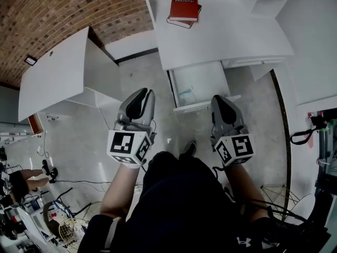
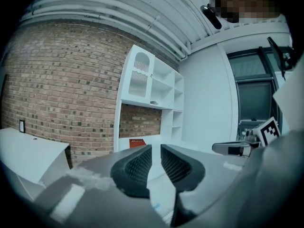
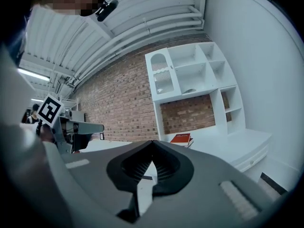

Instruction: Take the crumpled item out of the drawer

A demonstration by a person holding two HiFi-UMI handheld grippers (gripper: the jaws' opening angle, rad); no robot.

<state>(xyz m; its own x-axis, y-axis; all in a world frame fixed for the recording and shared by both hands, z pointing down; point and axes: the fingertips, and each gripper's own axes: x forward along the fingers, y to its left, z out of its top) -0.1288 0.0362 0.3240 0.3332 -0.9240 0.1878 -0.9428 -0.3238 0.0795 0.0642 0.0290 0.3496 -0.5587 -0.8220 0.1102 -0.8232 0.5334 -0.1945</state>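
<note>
Crumpled item [image 1: 186, 95]: pale, wrinkled, front-left corner of open white drawer [image 1: 206, 80], ahead between both grippers | left gripper [image 1: 144, 92]: jaws slightly parted, empty | right gripper [image 1: 219, 99]: jaws closed, empty

Person wears a near-black short-sleeved top [image 1: 184, 204] with a pale patch [image 1: 109, 232] at the left sleeve hem and a small white logo [image 1: 239, 241] low on the right side; one dark shoe [image 1: 188, 149] shows below it. Left gripper [image 1: 142, 93] and right gripper [image 1: 221, 99] look alike: smooth grey moulded shells, rounded and tapering forward, each with two black rubber pads [image 2: 137, 167] ribbed in fine cross-lines. Each carries a white cube with black square markers [image 1: 129, 146] at its rear.
</note>
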